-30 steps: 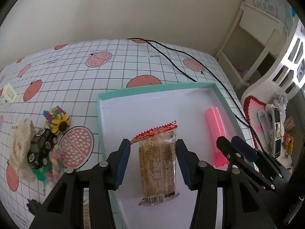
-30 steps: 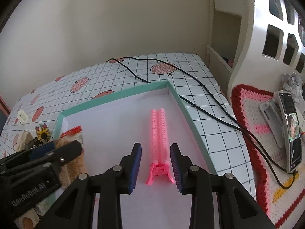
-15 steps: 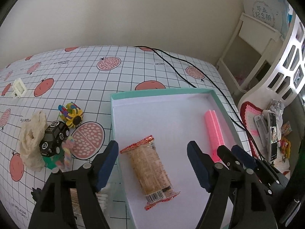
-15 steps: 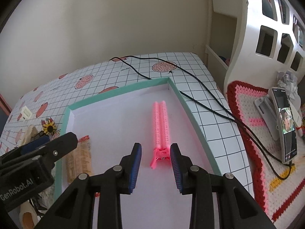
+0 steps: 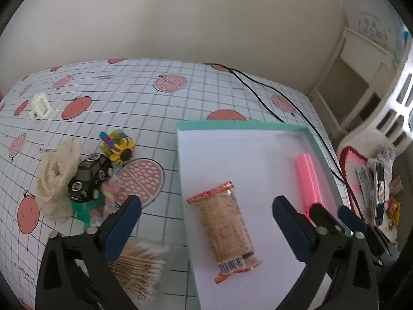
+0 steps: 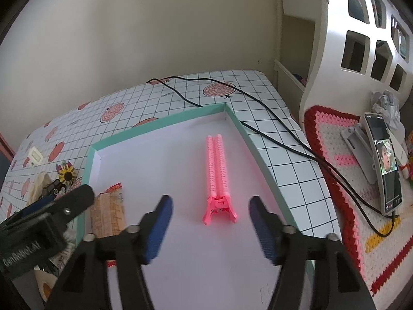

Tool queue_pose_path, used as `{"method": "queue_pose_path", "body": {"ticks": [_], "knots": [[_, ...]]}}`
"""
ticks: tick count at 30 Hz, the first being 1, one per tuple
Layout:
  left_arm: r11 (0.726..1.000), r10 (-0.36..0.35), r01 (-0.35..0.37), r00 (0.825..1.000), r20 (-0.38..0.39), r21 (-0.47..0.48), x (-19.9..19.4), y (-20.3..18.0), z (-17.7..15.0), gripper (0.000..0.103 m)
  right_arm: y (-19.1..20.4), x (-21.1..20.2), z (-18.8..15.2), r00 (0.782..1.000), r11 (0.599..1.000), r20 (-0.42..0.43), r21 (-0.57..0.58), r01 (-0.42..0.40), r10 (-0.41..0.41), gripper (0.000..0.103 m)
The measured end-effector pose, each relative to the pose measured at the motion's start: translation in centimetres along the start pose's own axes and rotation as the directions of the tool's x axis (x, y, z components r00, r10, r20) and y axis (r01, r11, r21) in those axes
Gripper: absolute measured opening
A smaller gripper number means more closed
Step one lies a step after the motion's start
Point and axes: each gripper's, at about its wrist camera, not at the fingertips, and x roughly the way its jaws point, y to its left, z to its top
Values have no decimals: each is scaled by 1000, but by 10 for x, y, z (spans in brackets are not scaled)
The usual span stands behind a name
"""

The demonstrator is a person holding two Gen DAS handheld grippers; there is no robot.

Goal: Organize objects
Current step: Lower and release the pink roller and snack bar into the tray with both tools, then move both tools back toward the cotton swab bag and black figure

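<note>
Cotton swabs (image 5: pixel 140 263) half behind left tool (image 5: pixel 206 222)

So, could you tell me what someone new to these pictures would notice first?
Probably the mint-rimmed white tray filling the middle, with a wrapped biscuit packet on its left side and a bright pink clip lying lengthwise near its right wall. Next, the left claw and right claw, both wide open over those two items and holding nothing. Left of the tray, a toy car sits in a small cluster of odds and ends on the tablecloth.
</note>
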Motion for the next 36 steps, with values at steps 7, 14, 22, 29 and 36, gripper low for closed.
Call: {"method": "queue_pose_path", "body": {"ticks": [7,14,22,29,36], "knots": [[1000,22,-22,1000,4,-12,3,8,2,103,0,1,-1,1000,1000,10,3,-9,9,97],[1000,24,-24,1000,15,-14,0,8,2,103,-1,1,-2,1000,1000,19,2,-7,7,103],[999,-9,11,998,61,-43,-21,16,7,103,1,-13,2,998,1000,62,2,-23,22,103],[994,-26,36,995,96,-100,-52,46,13,103,25,-35,6,990,993,103,-64,-95,101,103],[975,41,-29,998,54,-220,-72,96,6,103,57,-49,5,977,981,115,-101,-168,180,103]]}}
